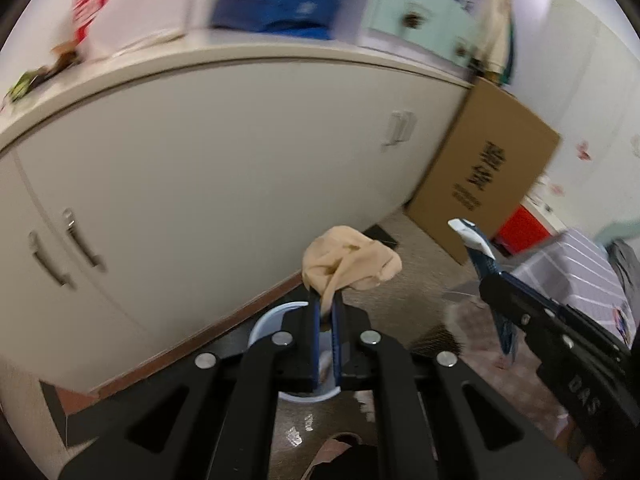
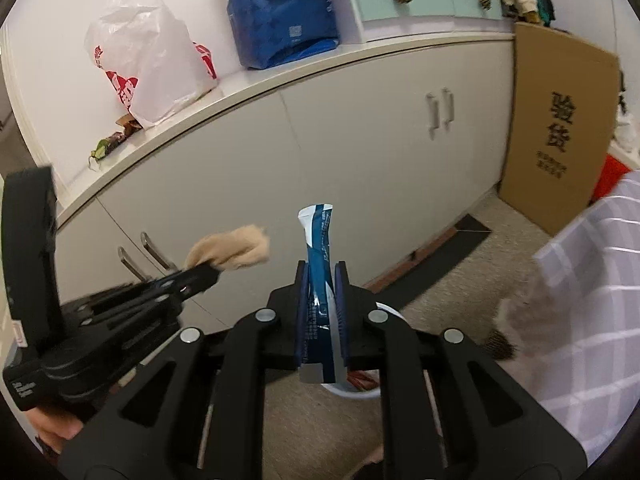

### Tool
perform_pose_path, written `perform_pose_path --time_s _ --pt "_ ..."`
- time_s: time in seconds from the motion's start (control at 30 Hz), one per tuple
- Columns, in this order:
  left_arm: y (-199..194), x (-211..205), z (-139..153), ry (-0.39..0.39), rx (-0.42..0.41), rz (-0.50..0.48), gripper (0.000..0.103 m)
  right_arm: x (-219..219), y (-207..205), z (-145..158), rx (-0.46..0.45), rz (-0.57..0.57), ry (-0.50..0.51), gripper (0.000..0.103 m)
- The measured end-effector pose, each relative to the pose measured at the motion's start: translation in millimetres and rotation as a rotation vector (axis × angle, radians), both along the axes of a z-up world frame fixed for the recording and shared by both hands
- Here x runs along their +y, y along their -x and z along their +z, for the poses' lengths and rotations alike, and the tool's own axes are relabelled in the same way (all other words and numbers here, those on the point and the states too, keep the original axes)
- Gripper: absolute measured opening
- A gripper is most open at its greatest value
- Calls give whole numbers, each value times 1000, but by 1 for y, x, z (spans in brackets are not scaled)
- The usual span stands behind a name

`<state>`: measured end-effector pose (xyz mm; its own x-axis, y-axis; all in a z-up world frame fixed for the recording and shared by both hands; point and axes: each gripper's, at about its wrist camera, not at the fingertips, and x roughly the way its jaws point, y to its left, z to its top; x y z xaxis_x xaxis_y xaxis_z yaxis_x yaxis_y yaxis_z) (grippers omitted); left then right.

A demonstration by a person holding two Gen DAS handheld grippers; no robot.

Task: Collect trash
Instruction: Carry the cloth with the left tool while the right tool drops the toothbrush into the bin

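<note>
Left gripper point(image 1: 326, 304): jaws nearly together, pinching a crumpled beige wad point(image 1: 350, 258) that bulges beyond the tips. Right gripper point(image 2: 322, 276): jaws narrow, with a blue-and-white wrapper point(image 2: 319, 248) upright between the pads and standing above them. Both items are carried above a light round bin point(image 1: 266, 322) on the carpet, near the foot of a white cabinet point(image 2: 360, 152). A cardboard box point(image 2: 560, 128) leans far right.
</note>
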<state>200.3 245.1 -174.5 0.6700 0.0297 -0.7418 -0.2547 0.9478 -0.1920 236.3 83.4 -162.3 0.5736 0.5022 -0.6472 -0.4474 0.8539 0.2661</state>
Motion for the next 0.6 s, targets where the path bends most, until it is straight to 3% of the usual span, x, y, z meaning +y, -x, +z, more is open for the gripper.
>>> perform_pose_path --time_s 0.03,0.07,0.1,0.27,0.6 --pt "-1 8 -4 -8 10 19 5 5 -7 -7 1 -6 11 27" --pt "0 14 -6 -13 16 32 5 6 -10 -13 5 -7 22 52" --pt "-1 21 -11 -7 27 44 5 7 -14 -20 10 -13 25 60" --pt "-9 28 -27 16 58 36 5 0 -19 -40 64 -39 36 61" --pt "-25 -1 -44 30 87 -28 5 -14 -9 -37 27 -79 60 61"
